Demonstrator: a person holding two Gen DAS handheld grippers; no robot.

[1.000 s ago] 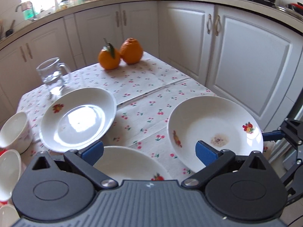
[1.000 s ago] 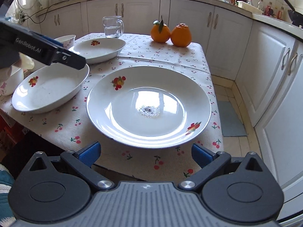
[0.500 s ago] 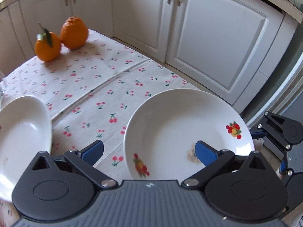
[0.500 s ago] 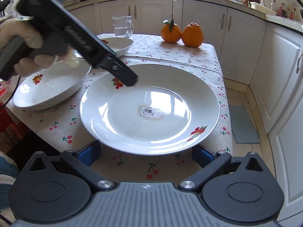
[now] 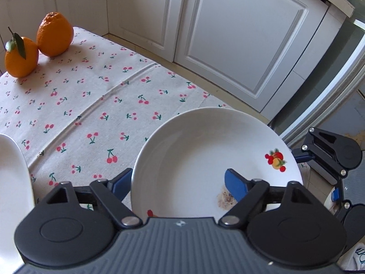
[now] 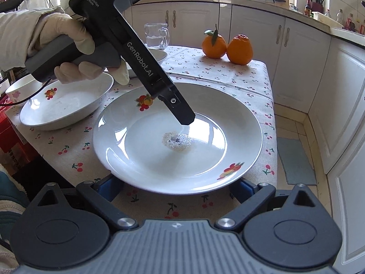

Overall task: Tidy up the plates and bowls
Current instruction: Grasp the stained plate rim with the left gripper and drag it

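Observation:
A large white plate [image 6: 205,155] with fruit decals and a dried stain [image 6: 176,140] lies on the cherry-print tablecloth [image 6: 68,146]. My left gripper [image 5: 176,180] straddles that plate's [image 5: 205,150] near-left rim, one blue pad outside it and the other over the inside by the stain. Its jaws are closing and I see no pad pressing on the plate. From the right wrist view a gloved hand [image 6: 75,45] holds the left gripper [image 6: 183,115] slanting down over the plate. My right gripper [image 6: 173,188] sits at the plate's near rim, jaws closing slightly, pads partly hidden under the rim.
A deep white plate [image 6: 66,100] lies left of the big one, with another plate [image 6: 159,54], a glass jug [image 6: 157,36] and a small bowl [image 6: 16,89] behind. Two oranges [image 6: 228,45] sit at the far corner. White cabinets [image 5: 228,34] flank the table.
The left gripper swung right from between the plates onto the stained plate, dipped, and its jaws narrowed astride the rim. The right gripper edged up to the plate's near rim.

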